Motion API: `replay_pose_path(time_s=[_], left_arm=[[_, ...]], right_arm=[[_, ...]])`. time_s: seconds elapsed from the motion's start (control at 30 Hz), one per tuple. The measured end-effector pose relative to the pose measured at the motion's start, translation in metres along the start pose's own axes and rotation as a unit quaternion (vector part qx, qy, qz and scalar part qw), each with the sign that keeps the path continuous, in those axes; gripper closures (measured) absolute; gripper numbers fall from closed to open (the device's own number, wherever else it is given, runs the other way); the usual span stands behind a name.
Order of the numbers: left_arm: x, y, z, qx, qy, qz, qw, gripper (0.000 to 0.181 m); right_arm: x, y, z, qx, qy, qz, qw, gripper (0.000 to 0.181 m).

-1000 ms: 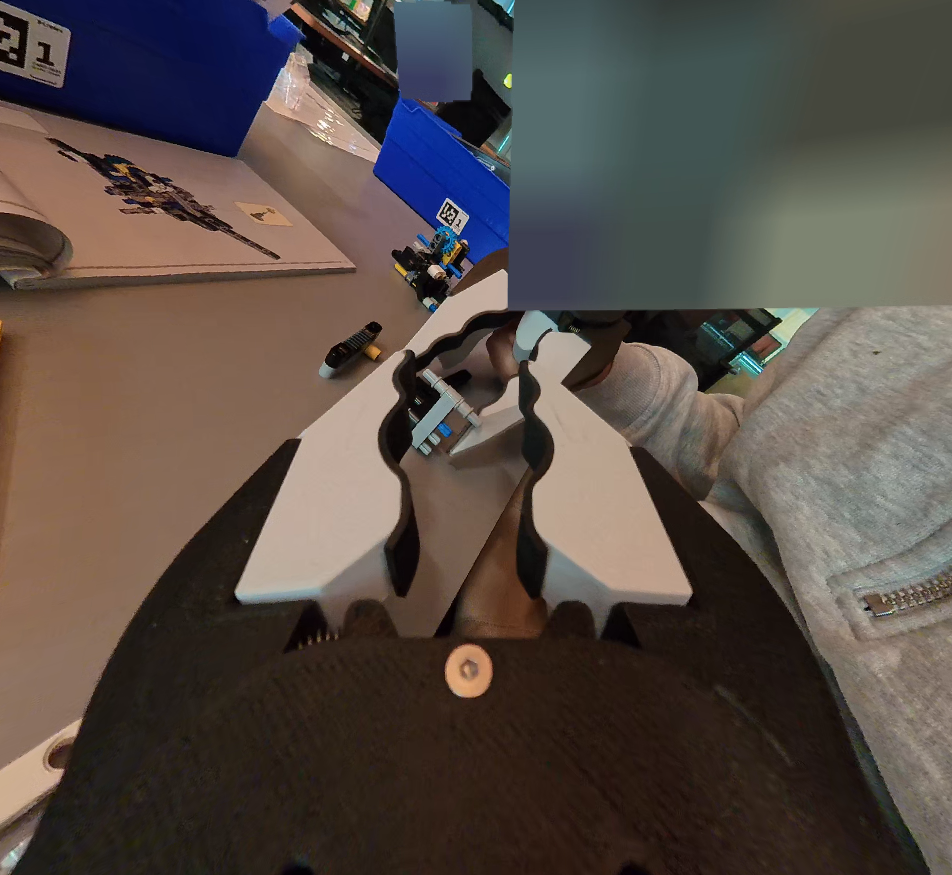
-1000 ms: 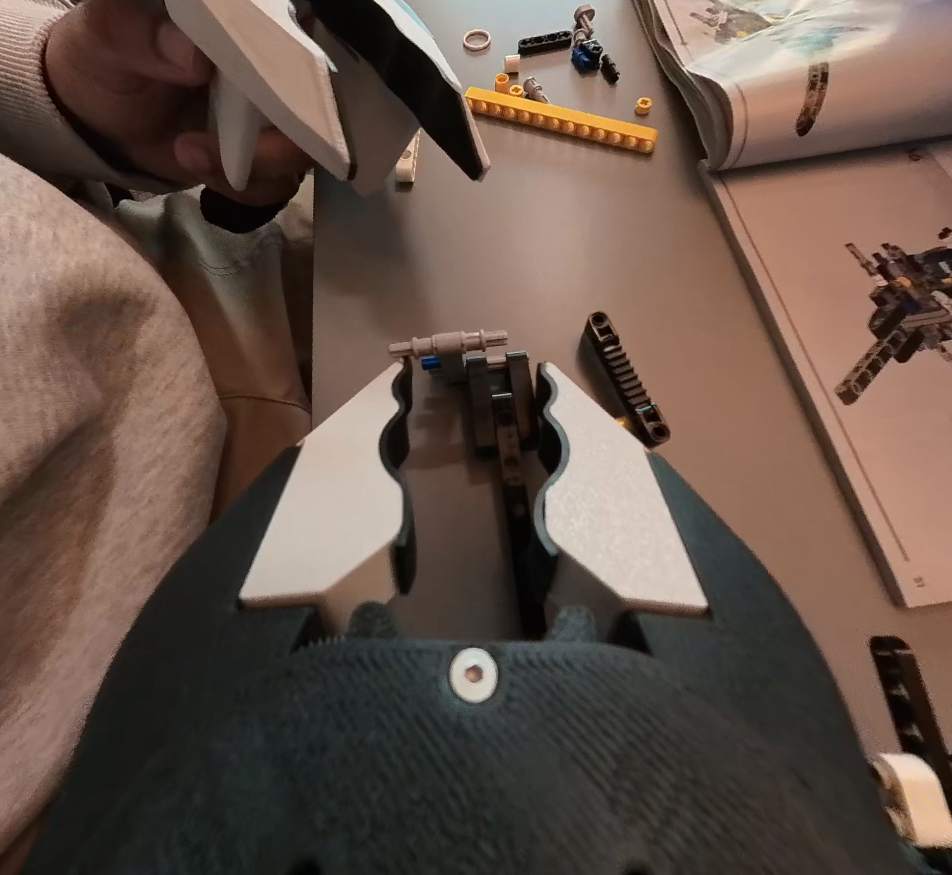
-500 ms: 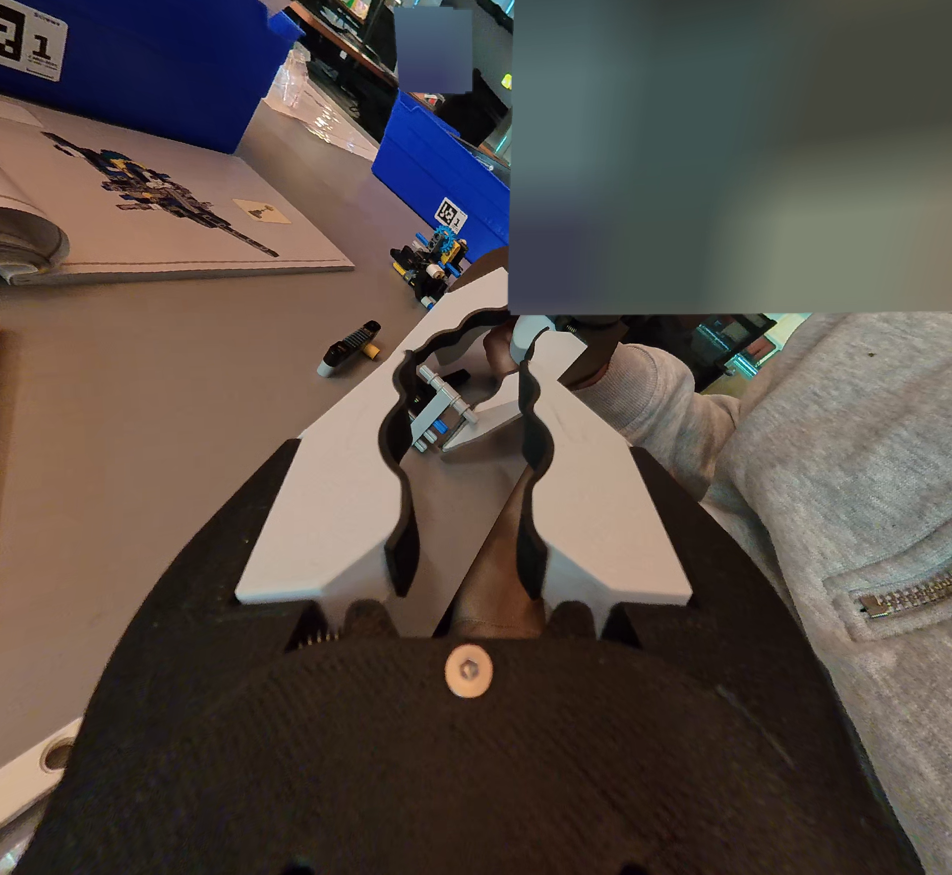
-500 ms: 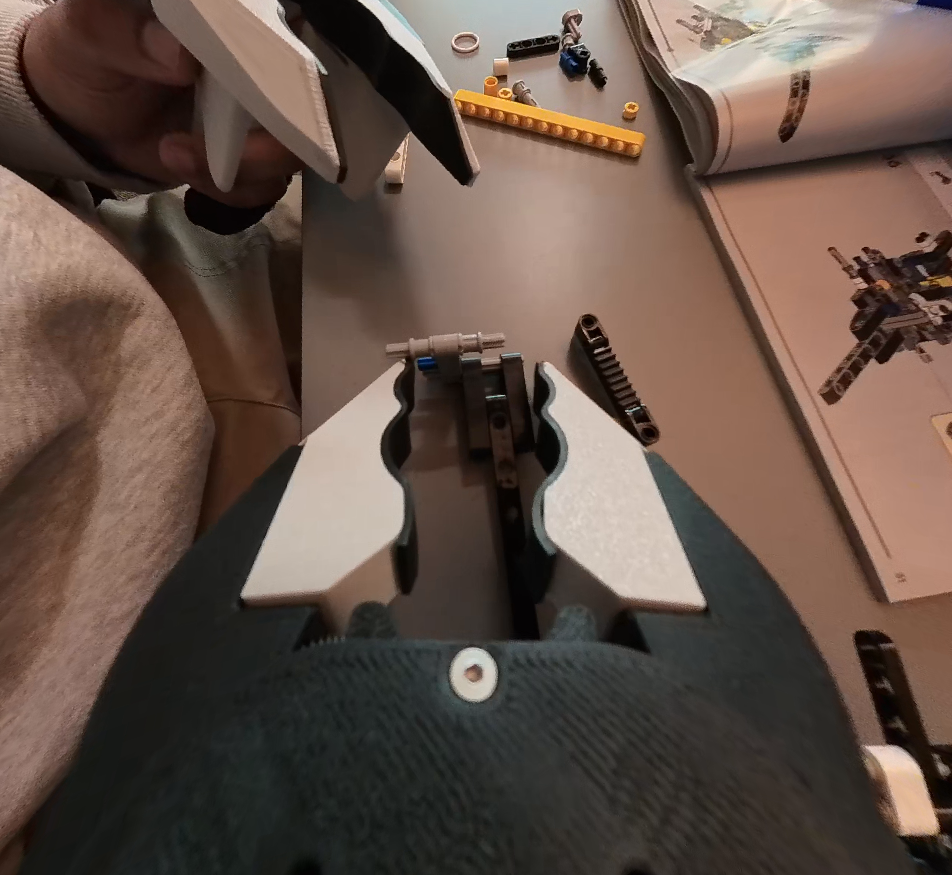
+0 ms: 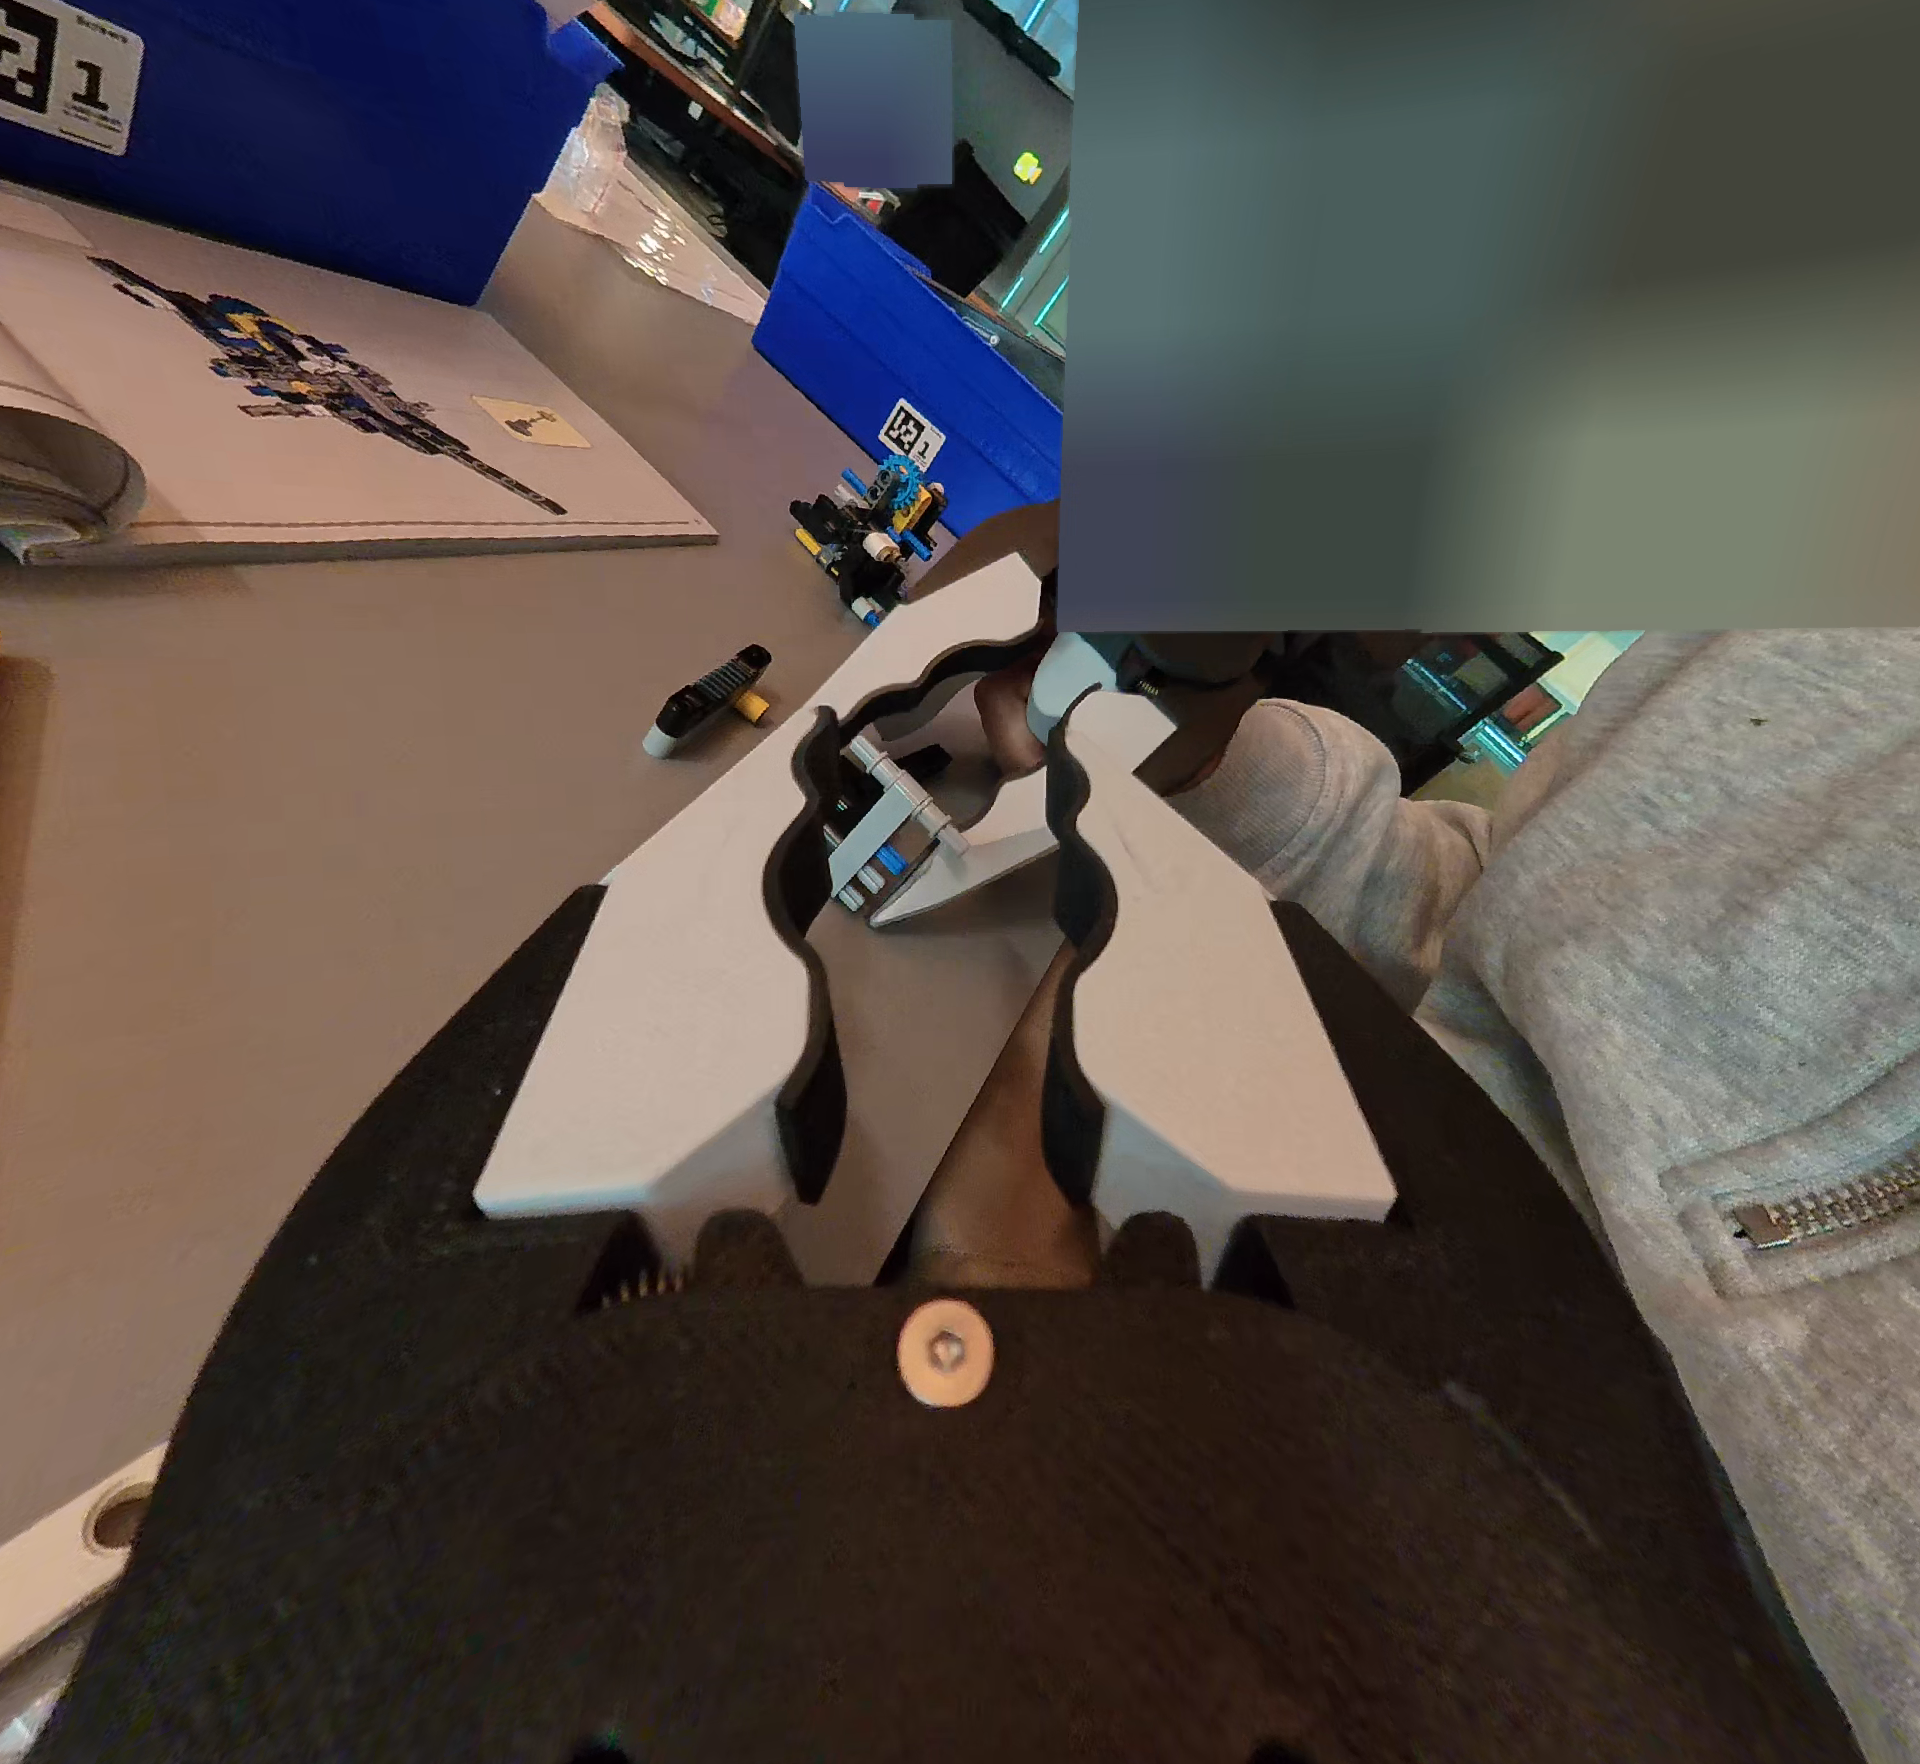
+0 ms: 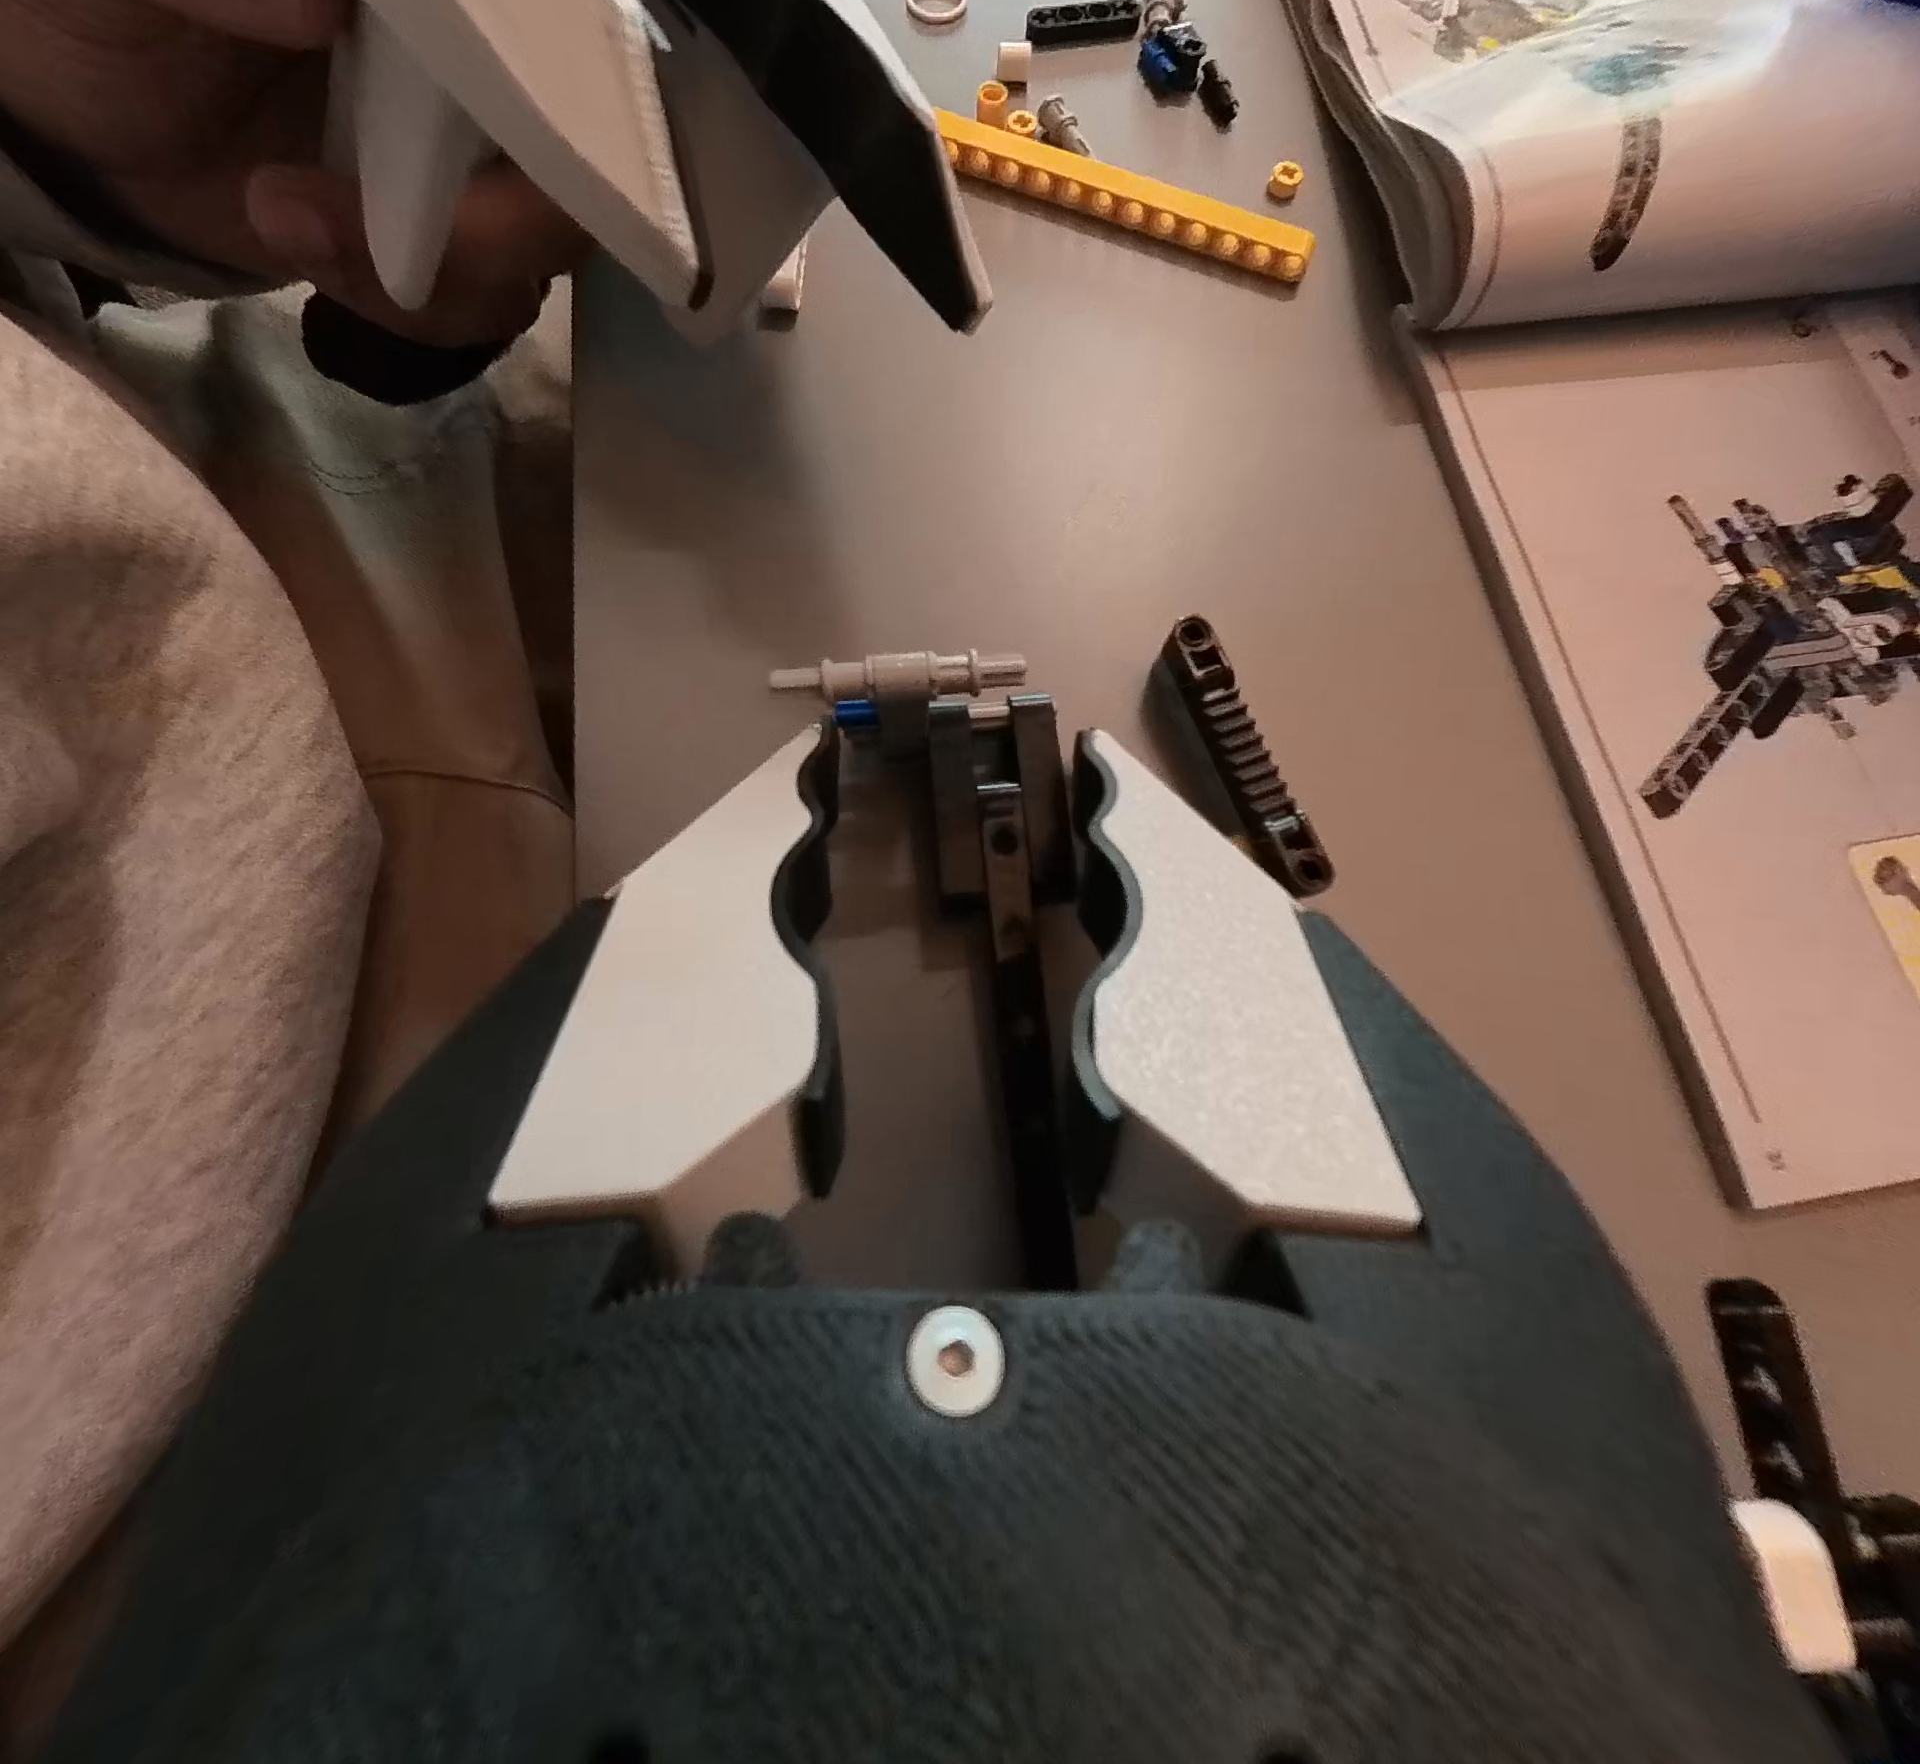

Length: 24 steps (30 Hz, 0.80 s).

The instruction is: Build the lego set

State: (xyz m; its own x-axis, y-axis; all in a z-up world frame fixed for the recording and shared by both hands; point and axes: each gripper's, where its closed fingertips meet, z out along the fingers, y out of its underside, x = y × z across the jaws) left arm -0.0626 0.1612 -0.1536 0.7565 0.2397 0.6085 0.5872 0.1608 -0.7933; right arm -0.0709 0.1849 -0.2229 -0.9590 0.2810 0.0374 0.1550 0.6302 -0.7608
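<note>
My right gripper (image 6: 951,753) is shut on a small lego assembly (image 6: 997,779) of dark grey and black beams. A light grey axle pin (image 6: 899,672) and a blue pin stick out beyond the fingertips. It is held above the grey table (image 6: 1039,467). My left gripper (image 5: 935,758) is open and empty. In its view the right gripper (image 5: 914,810) and the assembly (image 5: 883,831) show just past its fingertips. In the right wrist view the left gripper (image 6: 831,301) hangs at the upper left, held by a hand.
A black gear rack (image 6: 1236,769) lies right of the assembly, also in the left wrist view (image 5: 712,691). A long yellow beam (image 6: 1122,192) and small loose parts lie farther off. Open instruction booklets (image 6: 1662,675) lie on the right. A part-built model (image 5: 868,535) and blue bins (image 5: 904,343) stand behind.
Both views have shifted only slightly. The right gripper still holds the assembly and the left gripper stays open in front of it.
</note>
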Motion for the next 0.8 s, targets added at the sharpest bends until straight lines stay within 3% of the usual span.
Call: replay_pose_path(time_s=[0.8], left_arm=[[-0.0013, 0.0002, 0.0003, 0.0, 0.001, -0.006, 1.0, 0.145]], right_arm=[[-0.0028, -0.0034, -0.0022, 0.012, -0.007, -0.001, 1.0, 0.141]])
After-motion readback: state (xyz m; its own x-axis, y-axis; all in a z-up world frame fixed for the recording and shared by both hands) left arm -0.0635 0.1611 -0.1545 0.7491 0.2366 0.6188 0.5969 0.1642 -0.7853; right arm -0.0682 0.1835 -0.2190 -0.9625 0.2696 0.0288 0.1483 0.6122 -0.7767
